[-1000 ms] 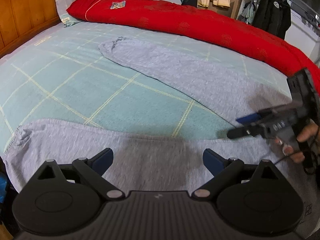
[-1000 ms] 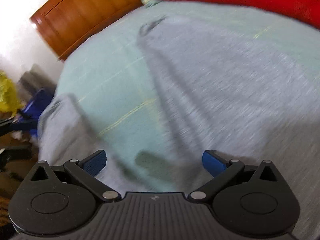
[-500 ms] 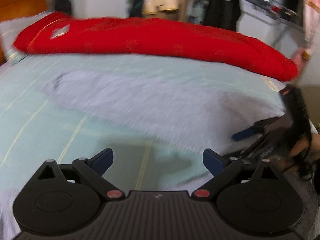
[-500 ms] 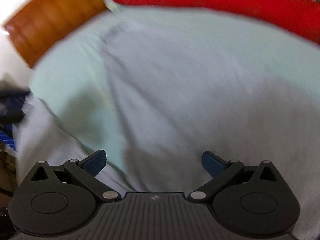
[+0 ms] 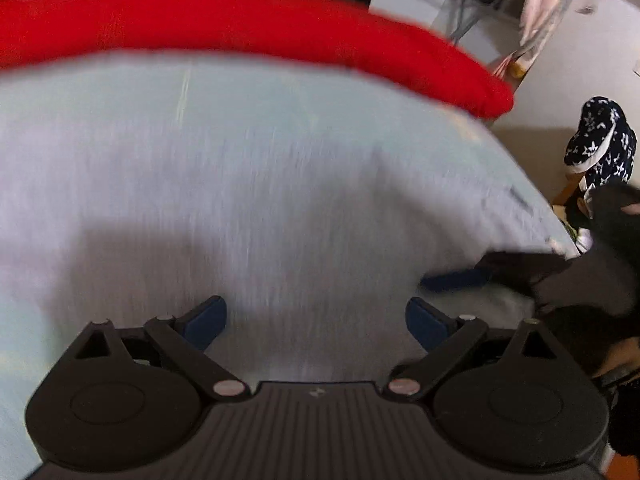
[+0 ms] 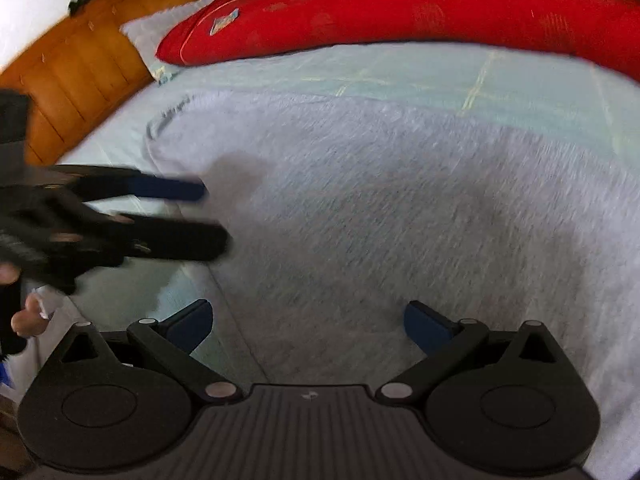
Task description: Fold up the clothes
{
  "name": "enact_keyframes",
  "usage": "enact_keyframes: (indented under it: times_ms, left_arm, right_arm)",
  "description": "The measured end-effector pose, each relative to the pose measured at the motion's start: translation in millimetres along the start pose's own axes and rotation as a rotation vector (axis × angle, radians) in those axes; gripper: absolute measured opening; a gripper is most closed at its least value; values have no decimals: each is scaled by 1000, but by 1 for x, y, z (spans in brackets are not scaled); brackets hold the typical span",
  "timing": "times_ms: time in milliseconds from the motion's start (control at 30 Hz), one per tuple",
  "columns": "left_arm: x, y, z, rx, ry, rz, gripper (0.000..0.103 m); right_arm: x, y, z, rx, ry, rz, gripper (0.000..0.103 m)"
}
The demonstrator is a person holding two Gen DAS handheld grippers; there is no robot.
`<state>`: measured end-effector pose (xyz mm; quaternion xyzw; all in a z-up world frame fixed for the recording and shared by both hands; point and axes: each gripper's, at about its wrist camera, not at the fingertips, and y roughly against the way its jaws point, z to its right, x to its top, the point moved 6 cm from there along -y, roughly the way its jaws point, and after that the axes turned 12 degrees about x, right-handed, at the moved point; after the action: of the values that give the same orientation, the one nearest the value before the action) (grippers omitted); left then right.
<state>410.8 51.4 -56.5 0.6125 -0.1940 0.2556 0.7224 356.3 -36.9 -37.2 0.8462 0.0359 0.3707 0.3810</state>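
You are holding both the left gripper (image 5: pixel 316 320) and right gripper (image 6: pixel 308 320) spread wide, empty, with the grey garment (image 6: pixel 380 200) lying just ahead of each.

Both wrist views look low and close across the bed (image 6: pixel 400 72), sharing the grey garment (image 6: pixel 400 220) and red duvet (image 5: pixel 240 28).

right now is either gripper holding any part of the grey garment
No. Both the left gripper and the right gripper have jaws spread wide above the grey garment, with no fabric pinched between them.
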Motion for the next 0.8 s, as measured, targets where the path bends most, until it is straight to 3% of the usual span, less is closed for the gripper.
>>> enact_keyframes:
  times_ms: [100,200,267,367,567,733,800]
  left_arm:
    - [-17,5,0,-1,-50,18,96]
    - [-13,19,3,9,-71,28,96]
    - [-6,24,4,-4,-65,67,96]
    - [-8,13,-1,3,-17,41,96]
    - [-16,5,-7,9,35,11,98]
    - [-19,11,-10,3,49,9,98]
    - [-20,13,-11,0,55,9,98]
  right_arm:
    - [-6,9,-12,-96,46,-35,103]
    - [-8,36,-13,-117,35,-29,103]
    - [-2,58,0,-139,13,6,103]
    - [12,81,34,-191,-35,66,103]
    - [54,83,88,-56,-172,161,103]
    - [82,55,106,60,-190,180,103]
    - [82,39,116,57,-185,160,103]
